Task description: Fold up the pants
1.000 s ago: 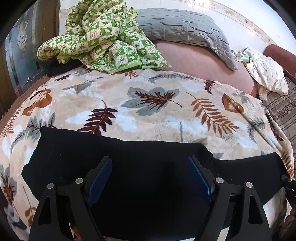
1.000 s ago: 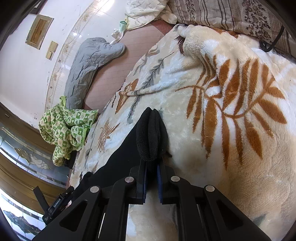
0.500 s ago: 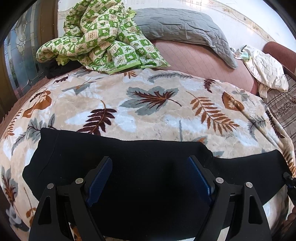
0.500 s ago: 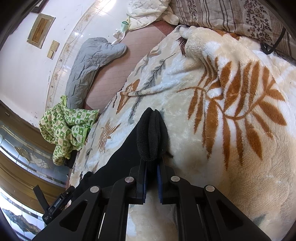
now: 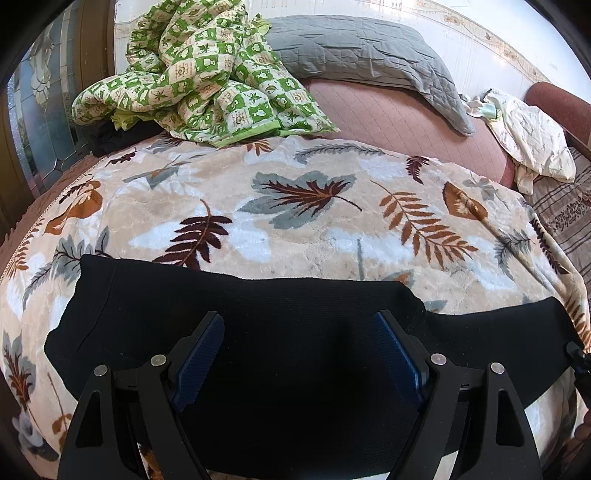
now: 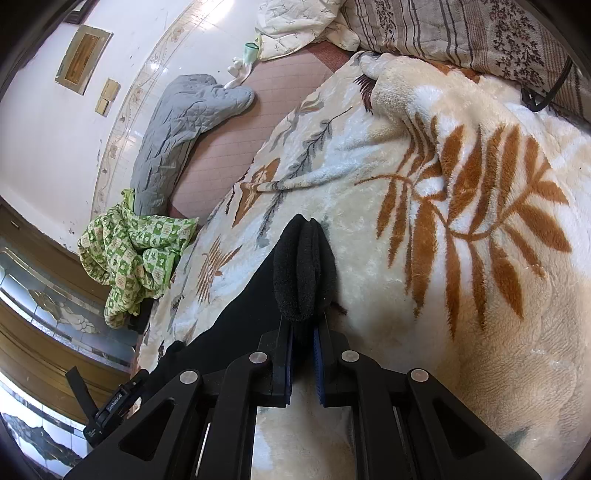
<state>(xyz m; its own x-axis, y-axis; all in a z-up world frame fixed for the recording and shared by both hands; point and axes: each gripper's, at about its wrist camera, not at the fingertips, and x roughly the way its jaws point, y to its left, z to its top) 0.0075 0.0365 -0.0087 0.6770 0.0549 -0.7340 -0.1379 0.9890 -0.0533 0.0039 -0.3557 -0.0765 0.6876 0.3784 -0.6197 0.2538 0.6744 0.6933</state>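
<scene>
Black pants lie spread in a long band across the near edge of a leaf-patterned fleece blanket. My left gripper is over their middle, open, its blue pads wide apart with only flat cloth below them. In the right wrist view my right gripper is shut on a bunched end of the pants, which sticks up past the fingertips over the blanket. The rest of the pants runs back to the lower left, where the left gripper's body shows.
A crumpled green checked quilt and a grey quilted pillow lie at the far side of the bed. A cream cloth and a striped pillow sit at the right end. Glass-panelled wooden doors stand beyond the bed's left end.
</scene>
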